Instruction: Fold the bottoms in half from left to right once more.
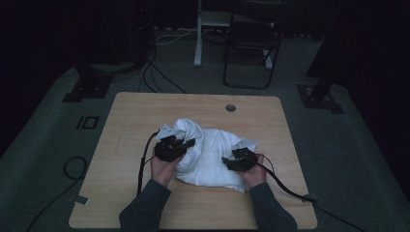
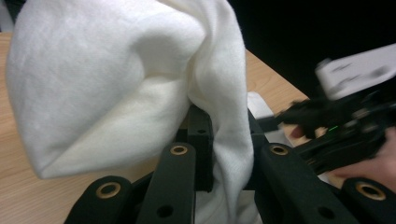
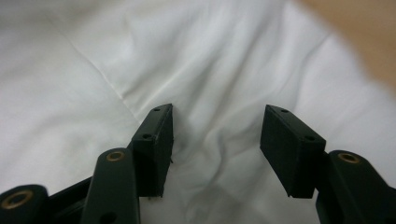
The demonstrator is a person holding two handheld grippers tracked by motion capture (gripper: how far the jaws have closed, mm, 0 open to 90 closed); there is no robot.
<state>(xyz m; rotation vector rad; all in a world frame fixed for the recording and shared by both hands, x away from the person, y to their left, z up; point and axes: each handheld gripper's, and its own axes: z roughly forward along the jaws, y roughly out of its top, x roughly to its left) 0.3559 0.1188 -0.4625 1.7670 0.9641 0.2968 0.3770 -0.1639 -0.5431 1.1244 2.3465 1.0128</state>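
While left claw pinches cloth, right claw agape

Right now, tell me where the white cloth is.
In the high view the cloth lies bunched mid-table, between the left gripper, shut on a fold, and the open right gripper.

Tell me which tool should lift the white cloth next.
Left, probably. The left tool is already shut on a fold of the white cloth, raised off the table. The right tool is open, its jaws apart over the fabric.
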